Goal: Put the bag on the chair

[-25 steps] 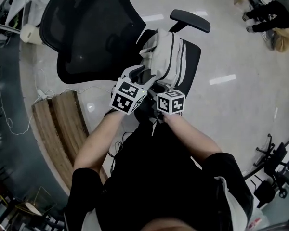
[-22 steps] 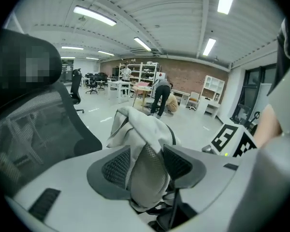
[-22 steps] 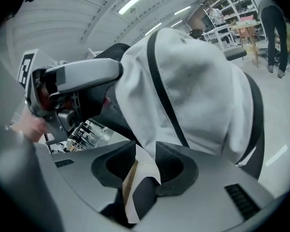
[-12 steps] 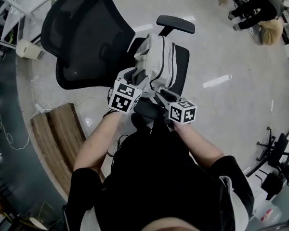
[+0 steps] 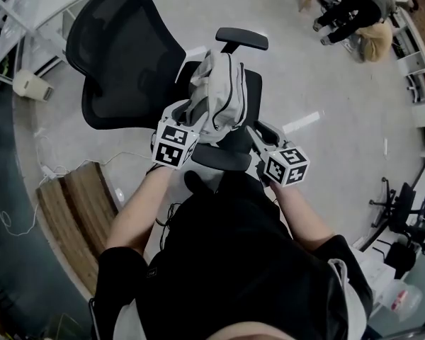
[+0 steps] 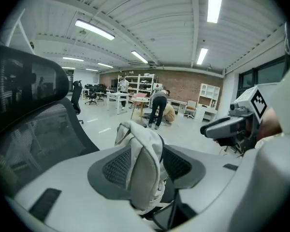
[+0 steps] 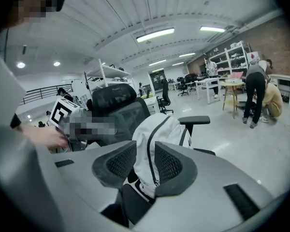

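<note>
A white and grey bag [image 5: 219, 94] lies on the seat of a black mesh office chair [image 5: 117, 55], between its armrests. My left gripper [image 5: 190, 115] sits at the bag's near left side. In the left gripper view a fold of the bag [image 6: 140, 149] is pinched between that gripper's [image 6: 146, 166] pads. My right gripper [image 5: 258, 134] hangs just right of the seat's front corner, apart from the bag. Its [image 7: 145, 161] jaws stand open, and the bag [image 7: 159, 129] and chair back [image 7: 118, 105] show beyond them.
A wooden bench [image 5: 67, 204] stands on the floor to the left, with a white cable beside it. Two people [image 5: 354, 6] bend over by a small table at the far right. More office chairs [image 5: 411, 232] stand at the right edge.
My right gripper has drawn back from the bag, to the right and toward me. The left gripper stays at the bag, which still lies on the seat.
</note>
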